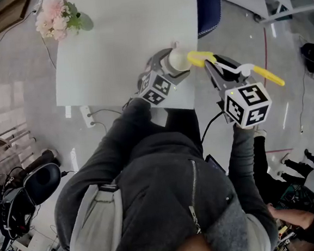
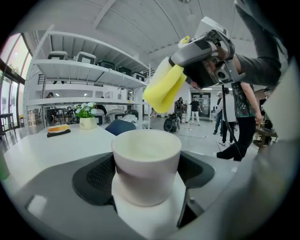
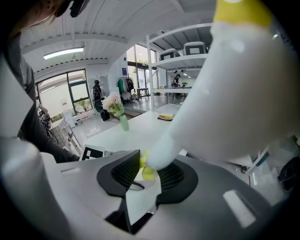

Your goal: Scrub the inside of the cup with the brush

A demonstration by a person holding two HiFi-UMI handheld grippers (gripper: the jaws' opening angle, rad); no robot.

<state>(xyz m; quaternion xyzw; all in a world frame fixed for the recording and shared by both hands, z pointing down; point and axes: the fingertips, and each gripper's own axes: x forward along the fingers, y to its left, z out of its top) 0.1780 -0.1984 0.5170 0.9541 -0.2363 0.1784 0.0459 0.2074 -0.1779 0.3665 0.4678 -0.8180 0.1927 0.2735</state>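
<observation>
grips the white cup (image 2: pixel 146 157) upright in the left gripper (image 2: pixel 146 180), jaws tight on its lower wall, above the white table (image 1: pixel 122 43) near its edge; clamps the brush (image 1: pixel 262 75) by its handle in the right gripper (image 3: pixel 147 171); holds its yellow sponge head just above the cup's open mouth, not inside

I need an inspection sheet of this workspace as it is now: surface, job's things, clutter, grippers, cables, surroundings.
Surface: white table.
Job's things: white cup, upright, looks empty; brush, yellow head above the cup's mouth, not inside.
Clutter: vase of pink flowers at the table's far left corner.
Grippers: left gripper shut on the cup; right gripper shut on the brush handle.
Cables: power strip with its cord on the floor beside the table.
Surroundings: blue chair, shelves, people standing behind.
</observation>
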